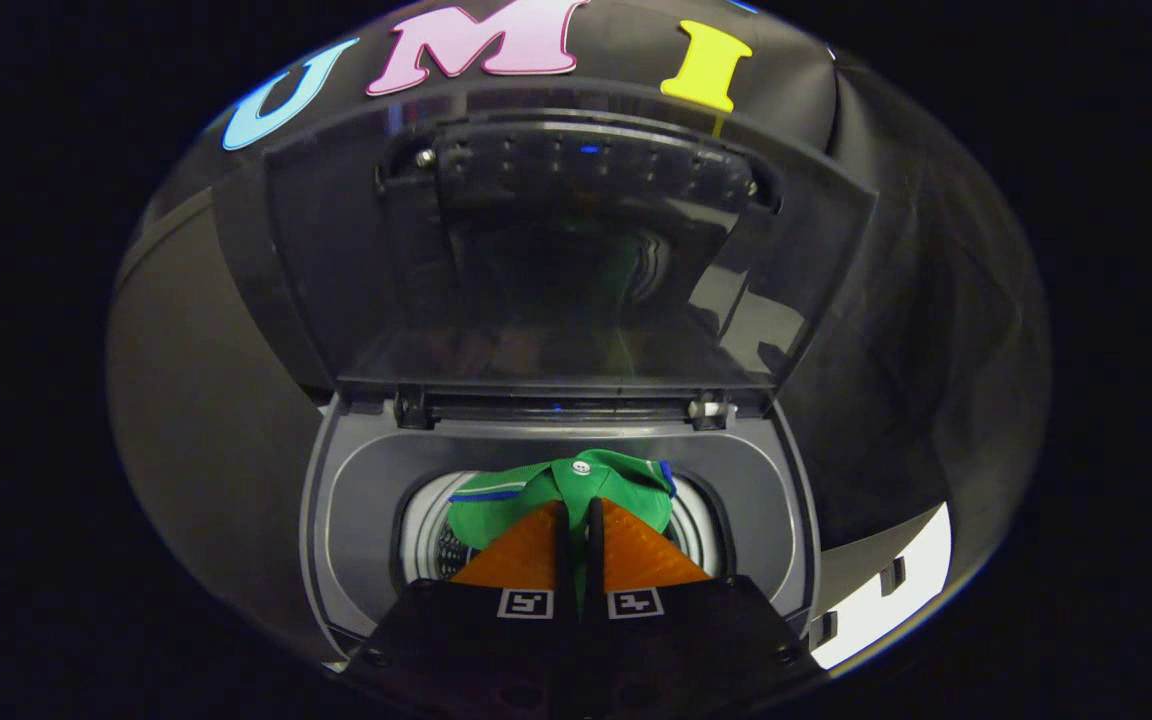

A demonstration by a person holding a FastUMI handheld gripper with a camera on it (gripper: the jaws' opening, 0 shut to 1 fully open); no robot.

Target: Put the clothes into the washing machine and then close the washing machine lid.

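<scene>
Tongs pinched tight on the green shirt over the washing machine drum; I'd lower deeper before letting go.

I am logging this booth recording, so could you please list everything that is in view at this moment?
washing machine: one, grey top-loader, open, just ahead of the fingers.
lid: one, dark see-through panel with a dark handle bar at its top, standing upright behind the opening.
drum: one, pale metal with holes, seen down inside the opening.
garment: one, green with a blue stripe and a button, bunched over the drum opening, pinched between the fingers.
booth wall: one, black cloth, behind and beside the machine.
gripper: one, fingers nearly together, both pressing on the garment, held above the drum.
</scene>
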